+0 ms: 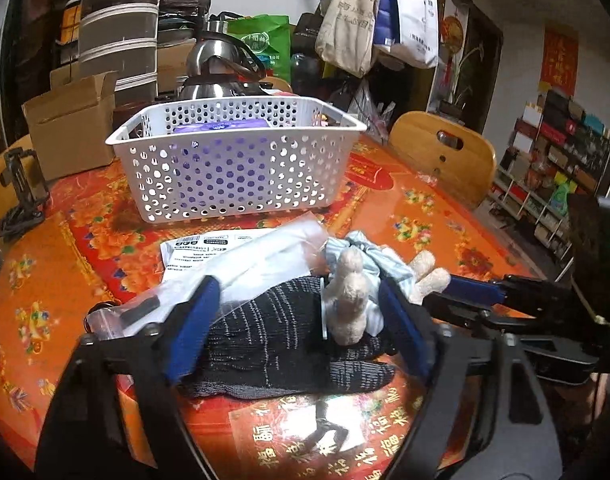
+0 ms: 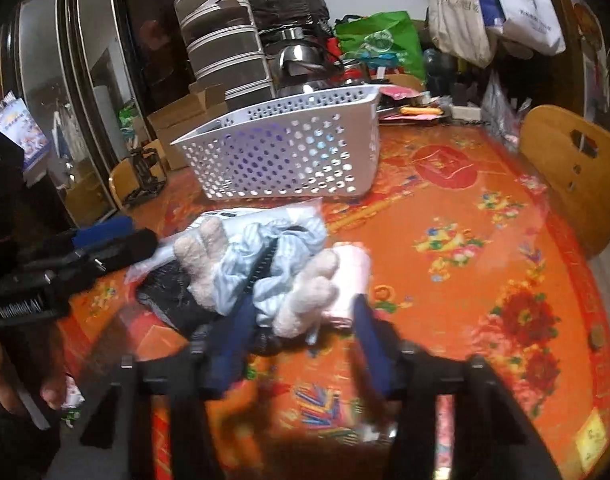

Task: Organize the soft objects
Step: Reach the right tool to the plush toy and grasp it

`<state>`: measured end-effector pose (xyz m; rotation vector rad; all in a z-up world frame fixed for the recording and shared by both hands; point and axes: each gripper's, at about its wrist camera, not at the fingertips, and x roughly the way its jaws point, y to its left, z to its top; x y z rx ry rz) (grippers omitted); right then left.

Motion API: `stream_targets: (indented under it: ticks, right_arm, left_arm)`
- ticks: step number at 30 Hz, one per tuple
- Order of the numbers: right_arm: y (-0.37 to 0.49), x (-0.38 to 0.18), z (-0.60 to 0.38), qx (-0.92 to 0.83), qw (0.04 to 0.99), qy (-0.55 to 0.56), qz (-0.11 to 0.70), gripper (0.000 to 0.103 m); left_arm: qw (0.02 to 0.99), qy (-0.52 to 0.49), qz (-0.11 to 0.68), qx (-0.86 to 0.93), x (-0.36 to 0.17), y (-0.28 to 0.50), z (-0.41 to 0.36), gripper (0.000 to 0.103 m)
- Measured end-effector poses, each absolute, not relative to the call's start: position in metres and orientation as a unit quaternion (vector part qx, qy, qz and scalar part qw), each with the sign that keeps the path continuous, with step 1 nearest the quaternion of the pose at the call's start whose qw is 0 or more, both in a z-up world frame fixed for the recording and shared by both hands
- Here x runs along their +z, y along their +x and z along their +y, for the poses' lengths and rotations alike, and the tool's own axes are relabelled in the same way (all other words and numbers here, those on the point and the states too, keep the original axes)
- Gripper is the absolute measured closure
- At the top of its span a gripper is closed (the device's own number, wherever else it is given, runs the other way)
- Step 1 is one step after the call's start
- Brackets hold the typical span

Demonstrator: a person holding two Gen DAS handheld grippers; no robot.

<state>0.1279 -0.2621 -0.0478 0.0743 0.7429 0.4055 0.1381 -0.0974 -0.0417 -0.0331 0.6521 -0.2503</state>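
Soft objects lie heaped on the tabletop just in front of the white perforated basket: a dark knitted glove, a clear plastic bag resting partly on a printed paper sheet, and a pale blue striped cloth with beige plush paws lying over the glove. Something purple sits inside the basket. The left gripper is spread wide, its blue pads either side of the glove and plush; whether they touch is unclear. The right gripper is partly closed around one plush paw and a pinkish piece beside it, though blur hides whether the pads press it. A wooden chair back stands beyond the tabletop edge
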Motion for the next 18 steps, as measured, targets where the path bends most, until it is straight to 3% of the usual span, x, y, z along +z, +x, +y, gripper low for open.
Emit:
stream_targets:
  ticks: [3,7,10,12,18]
  right_arm:
    - [0.132,-0.053,-0.26,0.193,0.909,0.035,0.368,0.072]
    - [0.132,-0.056,-0.261,0.191,0.908,0.037,0.371,0.079]
    - [0.132,-0.053,-0.261,0.19,0.909,0.038,0.369,0.084]
    - [0.133,-0.054,-0.261,0.189,0.909,0.037,0.369,0.088]
    - [0.134,-0.053,-0.261,0.182,0.913,0.031,0.363,0.093]
  left_arm:
    - [0.935,-0.008,0.329,-0.134,-0.05,0.145,-0.108,0.046]
    - [0.931,-0.008,0.331,-0.151,-0.056,0.154,-0.11,0.054]
    - [0.926,-0.013,0.337,-0.169,-0.059,0.161,-0.113,0.069]
    - [0.922,-0.016,0.341,-0.182,-0.062,0.163,-0.117,0.086]
    - [0.928,-0.013,0.323,-0.184,-0.062,0.155,-0.119,0.088]
